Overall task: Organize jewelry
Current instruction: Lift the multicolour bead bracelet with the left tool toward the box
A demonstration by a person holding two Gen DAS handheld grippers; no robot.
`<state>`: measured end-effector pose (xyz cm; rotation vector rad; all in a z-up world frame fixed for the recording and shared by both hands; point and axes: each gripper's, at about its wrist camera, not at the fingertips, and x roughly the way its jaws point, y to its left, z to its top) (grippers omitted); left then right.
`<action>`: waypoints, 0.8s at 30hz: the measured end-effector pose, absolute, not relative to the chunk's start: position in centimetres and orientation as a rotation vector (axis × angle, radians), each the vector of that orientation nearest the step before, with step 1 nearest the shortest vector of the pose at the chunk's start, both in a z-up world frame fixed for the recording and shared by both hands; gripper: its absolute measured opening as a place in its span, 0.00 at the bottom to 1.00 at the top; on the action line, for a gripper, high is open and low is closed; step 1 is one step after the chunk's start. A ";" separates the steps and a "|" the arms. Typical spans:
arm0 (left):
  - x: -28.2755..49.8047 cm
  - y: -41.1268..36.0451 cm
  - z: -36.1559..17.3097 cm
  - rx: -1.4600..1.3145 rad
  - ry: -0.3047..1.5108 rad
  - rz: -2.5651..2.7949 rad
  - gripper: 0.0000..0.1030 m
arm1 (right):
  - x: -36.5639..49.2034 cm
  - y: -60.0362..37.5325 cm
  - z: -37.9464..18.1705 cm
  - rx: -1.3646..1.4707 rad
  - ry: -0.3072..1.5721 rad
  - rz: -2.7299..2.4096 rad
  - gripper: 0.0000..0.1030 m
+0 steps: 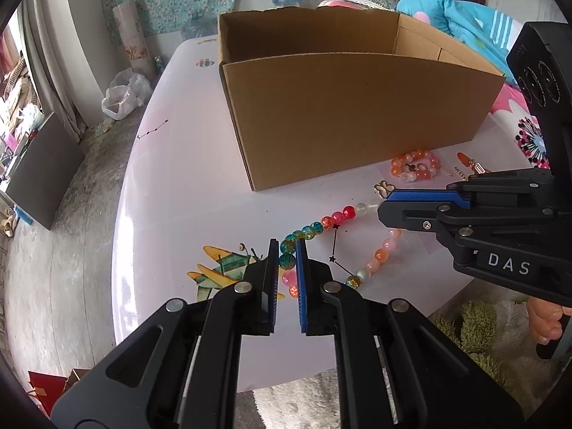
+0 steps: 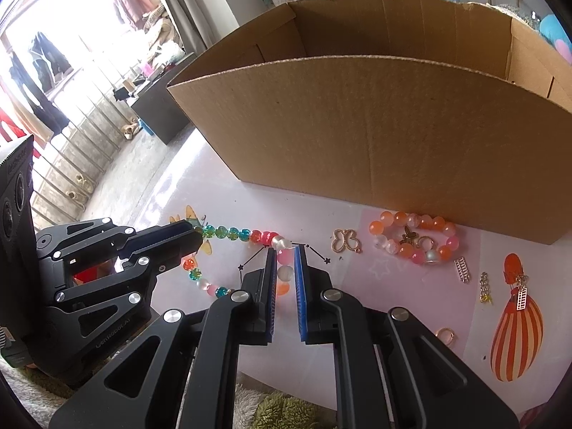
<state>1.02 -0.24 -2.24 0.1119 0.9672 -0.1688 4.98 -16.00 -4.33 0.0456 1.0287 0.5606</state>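
A strand of glass beads, teal, red, pink and white (image 1: 323,223) (image 2: 232,233), hangs in a loop just over the white table. My left gripper (image 1: 287,250) (image 2: 200,236) is shut on its teal beads. The right gripper (image 2: 285,254) (image 1: 384,207) is shut on its pink and white beads, and the top run of beads is pulled straight between the two. A second bracelet of orange and pink beads (image 2: 414,237) (image 1: 414,166) lies beside the open cardboard box (image 1: 343,107) (image 2: 375,136). Near it lie a gold butterfly charm (image 2: 345,241), a ladder earring (image 2: 462,270), a small chain piece (image 2: 484,286) and a gold ring (image 2: 445,336).
The box takes up the far half of the table (image 1: 186,178), directly behind the jewelry. Stickers of a balloon (image 2: 514,336) and a dragonfly (image 1: 221,271) mark the tabletop. A fluffy green and white rug (image 1: 475,329) lies below the near edge. A person's hand (image 1: 543,318) grips the right handle.
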 end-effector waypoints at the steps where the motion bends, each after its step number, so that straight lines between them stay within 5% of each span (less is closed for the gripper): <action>1: 0.9 -0.3 -2.1 0.114 0.964 -0.169 0.08 | 4.9 -16.0 -4.3 0.046 1.026 0.561 0.10; 16: -0.8 -1.3 8.0 0.025 0.710 -0.277 0.08 | 1.8 -19.5 4.4 0.053 0.792 0.603 0.10; 24: 7.2 -3.0 12.6 0.022 0.658 -0.384 0.08 | 9.3 -20.7 11.5 0.033 0.708 0.663 0.07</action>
